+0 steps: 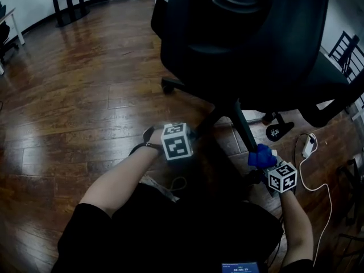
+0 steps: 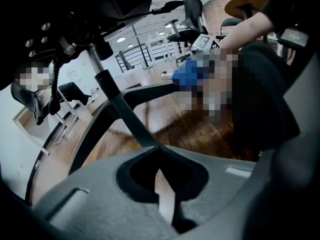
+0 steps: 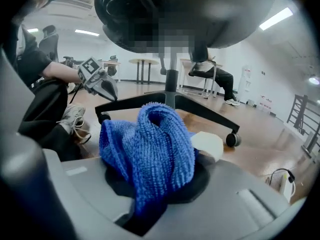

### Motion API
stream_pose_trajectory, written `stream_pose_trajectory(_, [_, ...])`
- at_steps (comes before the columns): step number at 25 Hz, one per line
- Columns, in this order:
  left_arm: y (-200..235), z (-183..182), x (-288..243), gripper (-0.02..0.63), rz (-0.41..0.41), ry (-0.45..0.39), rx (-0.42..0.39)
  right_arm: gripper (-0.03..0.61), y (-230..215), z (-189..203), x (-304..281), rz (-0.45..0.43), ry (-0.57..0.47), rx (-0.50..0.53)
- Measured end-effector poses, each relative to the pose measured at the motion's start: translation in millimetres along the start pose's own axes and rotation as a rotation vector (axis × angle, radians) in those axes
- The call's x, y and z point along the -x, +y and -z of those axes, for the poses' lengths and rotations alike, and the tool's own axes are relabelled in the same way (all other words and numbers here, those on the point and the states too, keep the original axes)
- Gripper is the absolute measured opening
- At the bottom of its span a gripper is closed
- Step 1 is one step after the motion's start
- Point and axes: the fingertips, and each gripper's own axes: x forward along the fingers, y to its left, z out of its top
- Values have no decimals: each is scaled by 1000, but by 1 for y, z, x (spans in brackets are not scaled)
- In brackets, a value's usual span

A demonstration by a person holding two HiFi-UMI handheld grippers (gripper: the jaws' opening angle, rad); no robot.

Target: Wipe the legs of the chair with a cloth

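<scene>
Right gripper [image 3: 155,184]: pinching the blue cloth [image 3: 150,149], which is bunched above its jaws.
Left gripper [image 2: 165,204]: pressed together, empty, to the left.
Chair leg [image 1: 244,131]: just beyond the cloth, running far-left to the centre post [image 1: 236,102]. The right hand is nearer.
Hidden: whether the cloth touches the leg, and the leg's near end.

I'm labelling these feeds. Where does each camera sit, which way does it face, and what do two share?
Head view: on the head, steeply down at the chair legs; shows forearms, left gripper, right gripper.
Left gripper view: low, up past shut fingers at the legs; shows the right arm.
Right gripper view: over its clamped blue cloth toward the legs; shows the left arm.
Shared: each gripper view shows the other gripper.
</scene>
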Motion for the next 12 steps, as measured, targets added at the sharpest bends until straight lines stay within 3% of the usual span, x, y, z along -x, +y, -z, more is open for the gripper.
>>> stream_pose_trajectory(8, [-1,-4,1,2,33,-36,18,84,-10,-121,-93,92,-99,81])
stream_pose_trajectory(12, [0,-5,2,2,31,-38,14,86,-9,-146,-111,157,-111,184])
